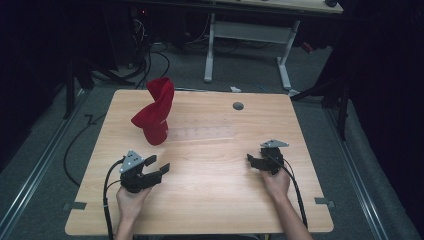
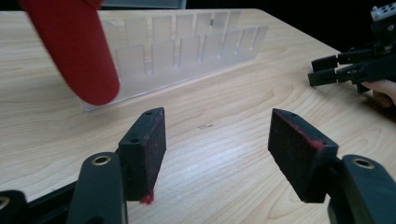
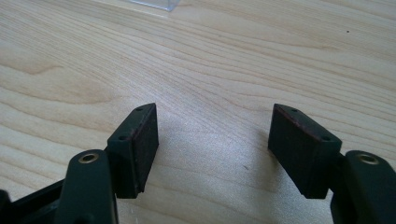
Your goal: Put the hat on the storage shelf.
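- Two grippers, both spread wide and empty: left gripper [image 1: 159, 167] near-left, angled toward the cloth; right gripper [image 1: 256, 161] parked near-right.
- Red cloth [image 1: 156, 111] far-left, draped upright over the clear rack [image 2: 187, 51], as if hung there.

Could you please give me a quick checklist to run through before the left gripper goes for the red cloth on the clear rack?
1. Left gripper jaws apart, nothing between them: ok.
2. Right gripper open and empty, low over the table: ok.
3. Red cloth draped over the end of the clear rack, within sight of the left gripper: ok.
4. Bare table between left gripper and cloth: ok.
5. Left pads clean: not ok, red fluff clings to them.
6. Rack fixed to the table: cannot tell.
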The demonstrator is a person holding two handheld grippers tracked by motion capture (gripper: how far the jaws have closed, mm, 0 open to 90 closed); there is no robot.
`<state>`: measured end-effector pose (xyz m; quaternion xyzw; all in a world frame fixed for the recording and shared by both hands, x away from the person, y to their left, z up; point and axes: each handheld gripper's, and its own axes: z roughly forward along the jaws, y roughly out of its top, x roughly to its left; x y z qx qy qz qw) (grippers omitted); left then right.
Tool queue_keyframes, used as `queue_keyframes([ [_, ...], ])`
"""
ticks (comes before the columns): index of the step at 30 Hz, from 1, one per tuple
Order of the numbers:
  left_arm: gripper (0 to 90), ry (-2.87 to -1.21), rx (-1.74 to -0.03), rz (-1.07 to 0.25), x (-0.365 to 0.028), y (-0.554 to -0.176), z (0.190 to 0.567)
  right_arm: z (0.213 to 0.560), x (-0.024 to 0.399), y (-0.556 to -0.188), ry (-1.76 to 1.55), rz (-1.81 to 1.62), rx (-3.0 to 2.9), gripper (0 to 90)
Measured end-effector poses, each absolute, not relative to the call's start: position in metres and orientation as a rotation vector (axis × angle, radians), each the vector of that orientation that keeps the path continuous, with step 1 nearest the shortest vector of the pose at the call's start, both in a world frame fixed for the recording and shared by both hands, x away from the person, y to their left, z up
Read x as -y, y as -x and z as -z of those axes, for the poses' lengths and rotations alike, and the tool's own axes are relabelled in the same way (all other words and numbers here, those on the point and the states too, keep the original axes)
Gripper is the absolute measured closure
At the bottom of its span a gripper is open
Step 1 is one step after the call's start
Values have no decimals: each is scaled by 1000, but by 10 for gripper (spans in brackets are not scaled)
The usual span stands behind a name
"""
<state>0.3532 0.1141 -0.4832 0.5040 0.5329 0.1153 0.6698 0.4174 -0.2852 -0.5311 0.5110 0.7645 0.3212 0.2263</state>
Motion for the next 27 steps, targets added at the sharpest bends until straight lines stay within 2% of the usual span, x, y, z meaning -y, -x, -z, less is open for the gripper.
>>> queue_keyframes([
  [27, 349, -1239, -1271, -313, -85, -378, 517, 531, 285, -417, -1407, -887, -2107, 335],
])
